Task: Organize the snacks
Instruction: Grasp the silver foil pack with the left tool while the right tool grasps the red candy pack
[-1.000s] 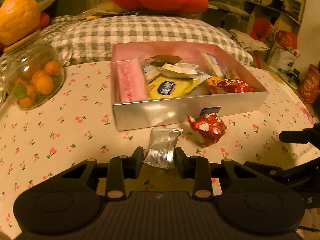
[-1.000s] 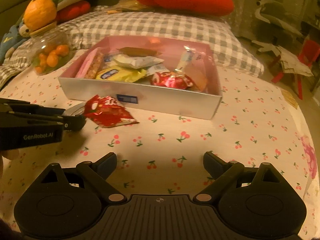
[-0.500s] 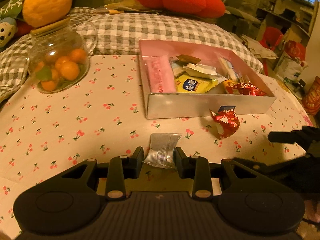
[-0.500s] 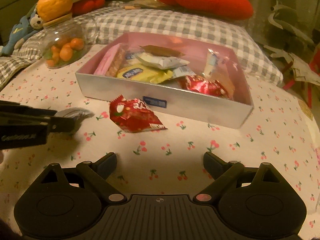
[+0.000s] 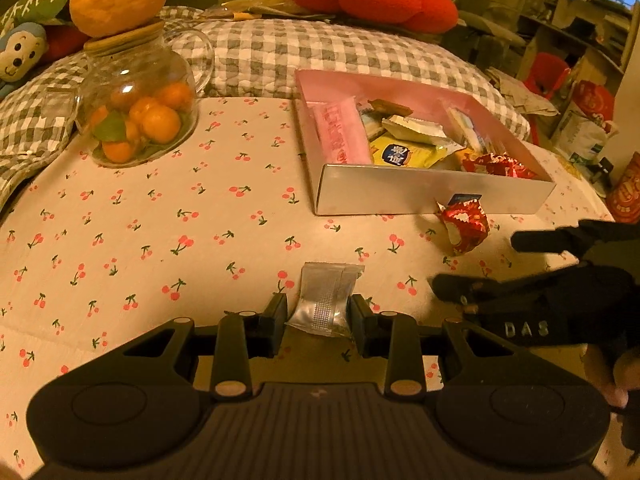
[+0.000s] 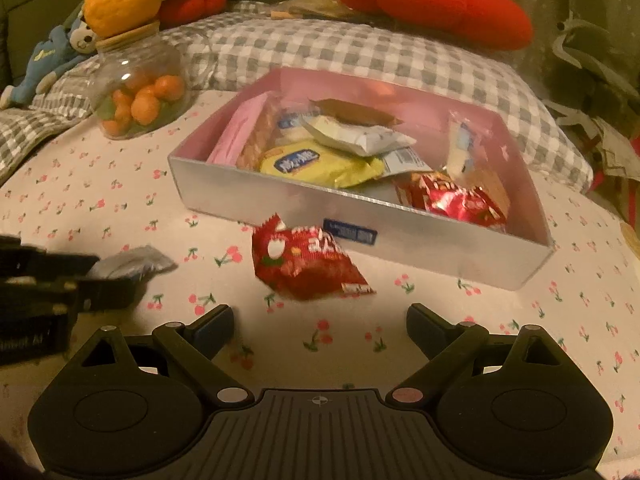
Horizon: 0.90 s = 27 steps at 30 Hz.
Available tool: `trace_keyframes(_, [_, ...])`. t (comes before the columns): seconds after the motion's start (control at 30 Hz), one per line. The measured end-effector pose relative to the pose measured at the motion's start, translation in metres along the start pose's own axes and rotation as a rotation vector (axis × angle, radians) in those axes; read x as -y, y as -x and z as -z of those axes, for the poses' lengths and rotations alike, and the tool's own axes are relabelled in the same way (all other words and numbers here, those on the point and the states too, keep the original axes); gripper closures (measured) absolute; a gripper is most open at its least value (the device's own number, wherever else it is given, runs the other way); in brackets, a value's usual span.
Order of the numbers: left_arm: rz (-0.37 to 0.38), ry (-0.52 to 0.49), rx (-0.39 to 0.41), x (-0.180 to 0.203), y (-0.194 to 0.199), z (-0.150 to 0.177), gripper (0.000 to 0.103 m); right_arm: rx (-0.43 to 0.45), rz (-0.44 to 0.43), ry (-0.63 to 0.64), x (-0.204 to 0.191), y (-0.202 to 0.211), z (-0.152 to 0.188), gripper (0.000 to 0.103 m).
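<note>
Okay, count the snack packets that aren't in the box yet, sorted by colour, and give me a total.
Silver packets: 1, the silver packet pinched between the left gripper fingers.
Red packets: 1, the red packet lying on the cherry-print cloth in front of the box.
Total: 2 outside the box.
</note>
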State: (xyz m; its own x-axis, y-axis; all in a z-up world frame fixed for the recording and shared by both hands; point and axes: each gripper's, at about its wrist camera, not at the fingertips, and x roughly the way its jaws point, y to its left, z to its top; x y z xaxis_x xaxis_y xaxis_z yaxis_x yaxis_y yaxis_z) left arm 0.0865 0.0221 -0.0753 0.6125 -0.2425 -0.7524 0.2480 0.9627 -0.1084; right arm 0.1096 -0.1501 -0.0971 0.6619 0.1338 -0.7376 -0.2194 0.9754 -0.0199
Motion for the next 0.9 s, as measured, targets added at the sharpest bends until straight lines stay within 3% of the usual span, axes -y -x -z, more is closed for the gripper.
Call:
trace_keyframes(0.37, [-0.001,0.0,-0.004,-0.002,-0.001,0.001,0.073,0.044,0.019,-0.01,0.002,-0.005,-0.012,0.011])
trace_keyframes(0.73, [-0.002,-0.004,-0.006,0.0,-0.001,0.002,0.073,0.049,0.02,-0.002,0.004,-0.003,-0.016,0.03])
trace_keyframes(0.9, [-0.001,-0.006,-0.007,0.0,-0.001,0.002,0.073,0.05,0.005,0.015,0.0,0.0,-0.017,0.052])
